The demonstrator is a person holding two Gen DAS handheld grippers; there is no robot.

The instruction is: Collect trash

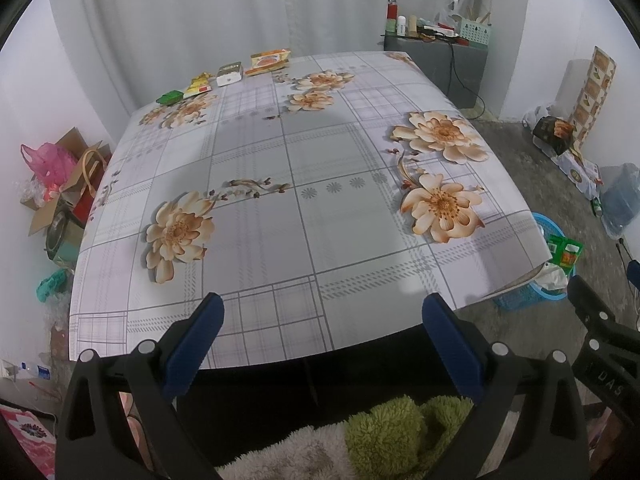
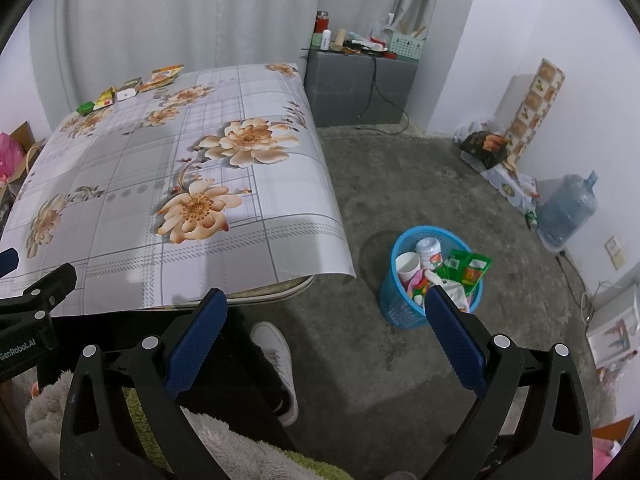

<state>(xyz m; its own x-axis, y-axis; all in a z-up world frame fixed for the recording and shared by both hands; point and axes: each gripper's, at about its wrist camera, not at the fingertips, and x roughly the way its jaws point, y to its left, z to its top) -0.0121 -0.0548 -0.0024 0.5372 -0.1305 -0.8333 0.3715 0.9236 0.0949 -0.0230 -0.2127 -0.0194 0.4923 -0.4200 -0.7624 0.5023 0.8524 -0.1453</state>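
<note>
1. Four bits of trash lie in a row at the far edge of the bench (image 1: pixel 304 184), and the bench is big. Both tools are back at the near edge, so the reach is long. A person may have to lean far over, and a tool could drag on the flowered cloth (image 2: pixel 132 184) and pull it askew.
2. The blue basket (image 2: pixel 394 308) stands on the floor just beside the near right corner of the bench. It looks almost full, with cups and wrappers poking up. More trash dropped in could slide off the heap and land on the floor.
3. The orange packet (image 1: pixel 269 60) is flat and wide. Flat things are hard to pinch, so it may slip out or get pushed off the far edge.
4. The white box (image 1: pixel 230 74) sits close to the yellow packet (image 1: pixel 198 86). A wide tool could bump one while going for the other.
5. The green wrapper (image 1: pixel 169 97) is small and sits near the far left corner. A little nudge could knock it off.
6. The left tool (image 1: pixel 322 308) is wide open and holds nothing. The right tool (image 2: pixel 326 304) is wide open and holds nothing too.
</note>
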